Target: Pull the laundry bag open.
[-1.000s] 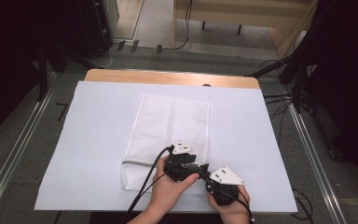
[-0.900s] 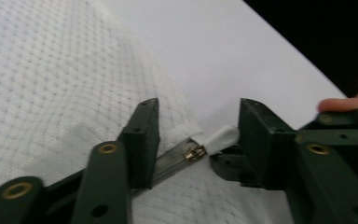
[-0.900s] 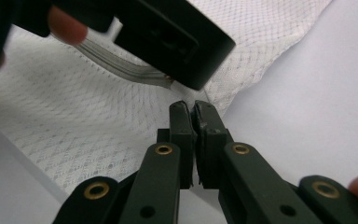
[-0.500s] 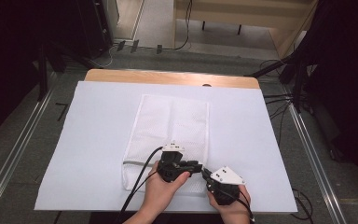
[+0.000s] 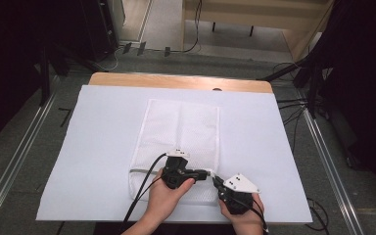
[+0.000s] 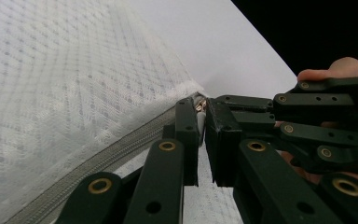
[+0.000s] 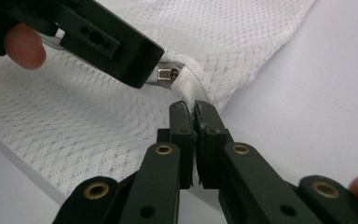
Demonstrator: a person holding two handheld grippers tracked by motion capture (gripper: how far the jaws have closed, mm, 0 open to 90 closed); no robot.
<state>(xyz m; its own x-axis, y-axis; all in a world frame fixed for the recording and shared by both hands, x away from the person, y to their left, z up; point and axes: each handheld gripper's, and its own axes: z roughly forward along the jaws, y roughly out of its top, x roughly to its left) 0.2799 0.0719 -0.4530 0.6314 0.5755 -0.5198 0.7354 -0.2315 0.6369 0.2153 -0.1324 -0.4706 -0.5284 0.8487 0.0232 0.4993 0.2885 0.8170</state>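
with the right gripper [image 7: 195,108] fingers pinching the mesh laundry bag [image 5: 181,132] corner, the left gripper [image 6: 201,109], fingers just closed on the zipper pull [image 7: 168,74], should draw steadily along the zipper [image 6: 98,161].

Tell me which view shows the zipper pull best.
The right gripper view: the metal zipper pull sits sharp and close, at the tip of the left hand-held gripper. The left gripper view gives a sliver between its jaws. In the high view it is too small to tell.

White sheet [image 5: 103,147], wooden table edge [image 5: 176,81], grey floor [image 5: 10,161], cables [image 5: 293,105]
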